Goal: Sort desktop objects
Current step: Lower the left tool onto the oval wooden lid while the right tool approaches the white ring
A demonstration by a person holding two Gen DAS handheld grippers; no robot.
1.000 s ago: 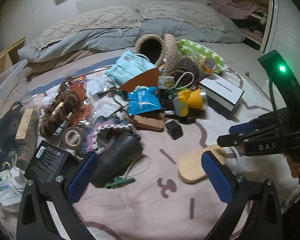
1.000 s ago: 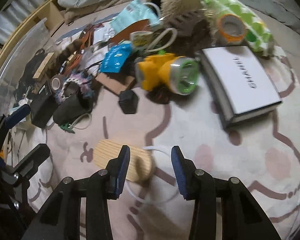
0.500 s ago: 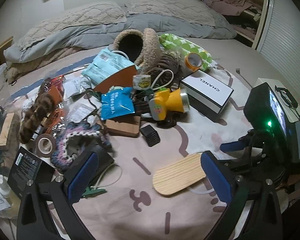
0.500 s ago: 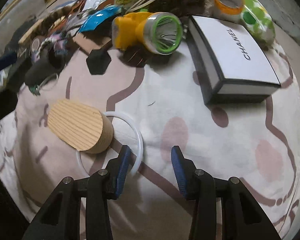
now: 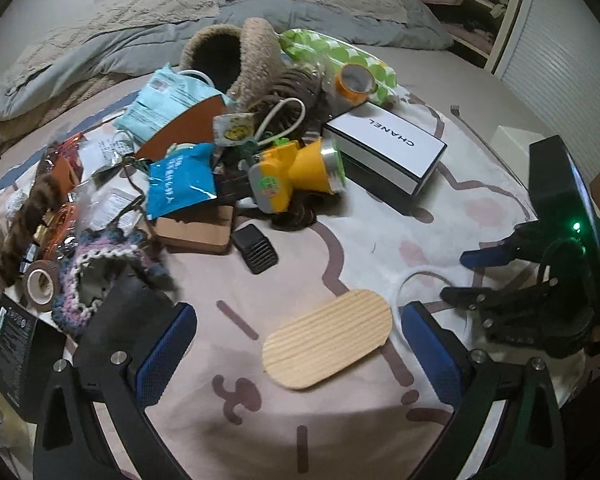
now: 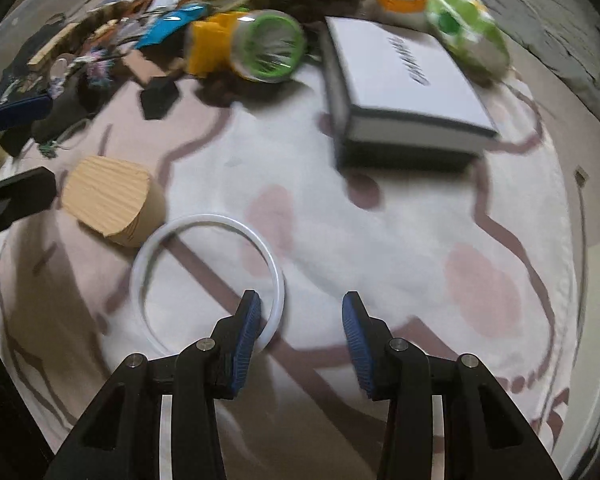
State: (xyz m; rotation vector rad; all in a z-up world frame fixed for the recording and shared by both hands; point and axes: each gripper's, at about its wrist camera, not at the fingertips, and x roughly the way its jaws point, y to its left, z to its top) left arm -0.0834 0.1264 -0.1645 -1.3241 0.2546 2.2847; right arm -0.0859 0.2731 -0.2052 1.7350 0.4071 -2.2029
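A white plastic ring (image 6: pixel 208 276) lies flat on the patterned cloth, touching an oval wooden block (image 6: pixel 108 204). My right gripper (image 6: pixel 300 312) is open just above the cloth, and its left finger sits over the ring's near right rim. In the left wrist view the wooden block (image 5: pixel 328 338) lies between the pads of my open, empty left gripper (image 5: pixel 296 344), with the ring (image 5: pixel 420 280) partly hidden behind it and the right gripper (image 5: pixel 466 276) over it.
A heap of objects fills the far side: a yellow flashlight (image 5: pixel 296 176), a white Chanel box (image 5: pixel 388 148), orange tape (image 5: pixel 354 82), a blue packet (image 5: pixel 180 184), a black clip (image 5: pixel 256 248), a crocheted pouch (image 5: pixel 104 272) and brown tape (image 5: pixel 40 284). A bed lies beyond.
My right gripper has moved right and back, so the ring now lies whole in its view with the left finger over its rim. My left gripper has shifted towards the wooden block.
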